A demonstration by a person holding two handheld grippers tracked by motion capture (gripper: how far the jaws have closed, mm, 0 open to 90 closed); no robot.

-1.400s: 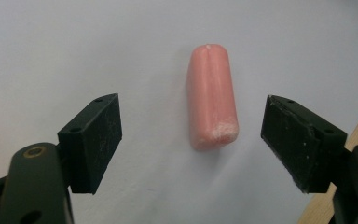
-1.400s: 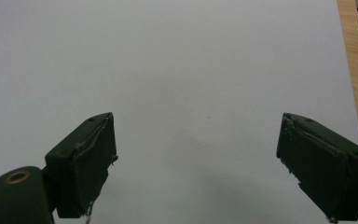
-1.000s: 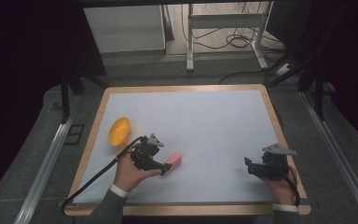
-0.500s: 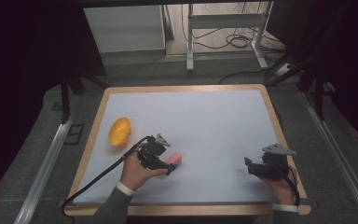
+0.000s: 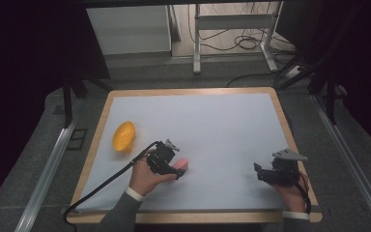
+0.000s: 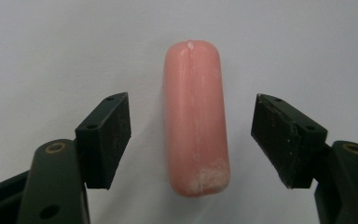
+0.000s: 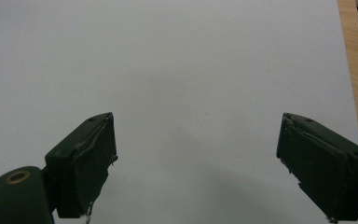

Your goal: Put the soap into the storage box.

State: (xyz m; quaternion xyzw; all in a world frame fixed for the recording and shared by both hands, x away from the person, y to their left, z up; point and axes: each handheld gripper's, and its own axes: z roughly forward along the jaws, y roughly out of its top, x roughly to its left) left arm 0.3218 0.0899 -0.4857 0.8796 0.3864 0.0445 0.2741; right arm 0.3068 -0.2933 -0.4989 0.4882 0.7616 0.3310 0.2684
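Straddling pink sausage, left tongs apart

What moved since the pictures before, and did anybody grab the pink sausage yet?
The left gripper slid a little toward the pink sausage and now has it between its open jaws, with a gap on each side, so it is not grabbed yet. The sausage itself seems to lie where it did. The right gripper, also open, the yellow bowl and the table stayed as they were.

Sausage: smooth, slightly glossy pink skin, scuffed whitish at one end. Table: matt white sheet, possibly paper; wood-look rim.
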